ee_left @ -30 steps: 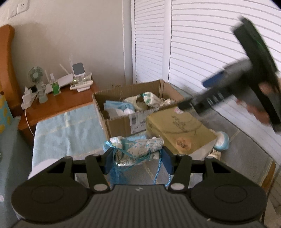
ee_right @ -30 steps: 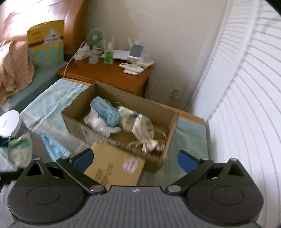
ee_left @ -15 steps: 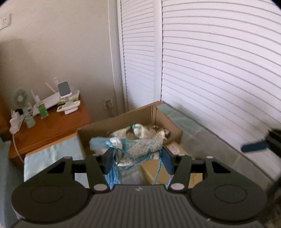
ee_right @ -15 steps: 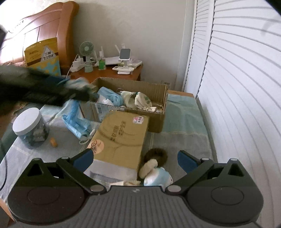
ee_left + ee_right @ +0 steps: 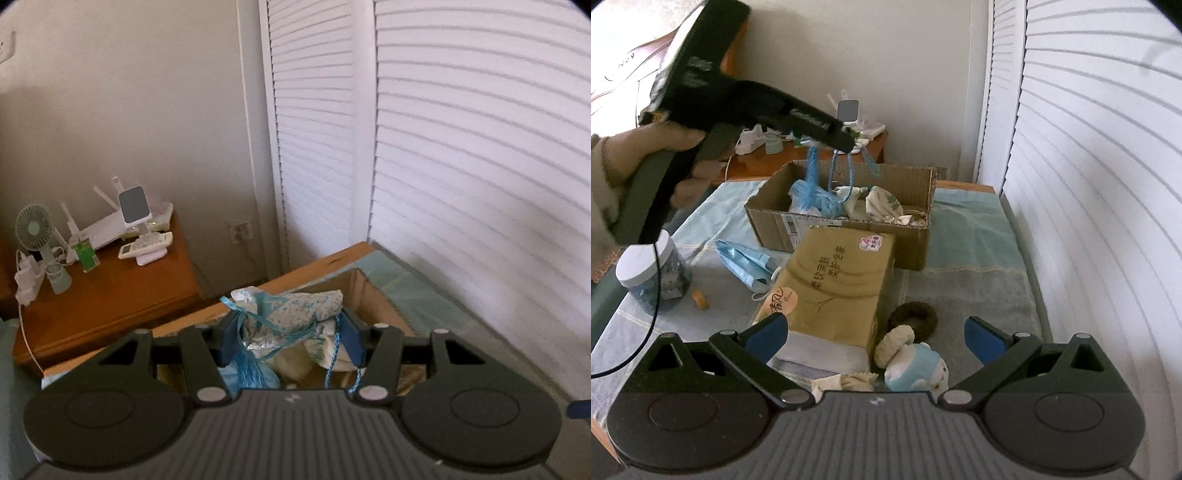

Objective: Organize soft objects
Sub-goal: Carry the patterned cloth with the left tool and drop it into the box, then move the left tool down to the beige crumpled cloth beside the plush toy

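Cardboard box (image 5: 846, 206) open on top, soft items piled inside. Tissue pack (image 5: 831, 284) blocks its near wall. Open cloth (image 5: 971, 251) right of box; louvered doors (image 5: 1089, 184) close alongside.

Soft daylight, fisheye-bent edges, slight motion blur, dim corners.

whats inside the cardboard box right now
Inside the cardboard box lie a blue cloth bundle and a white leaf-print pouch. Its near wall hides the floor and anything lower.

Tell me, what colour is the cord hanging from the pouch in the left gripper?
Blue cord, seen best in the right wrist view.
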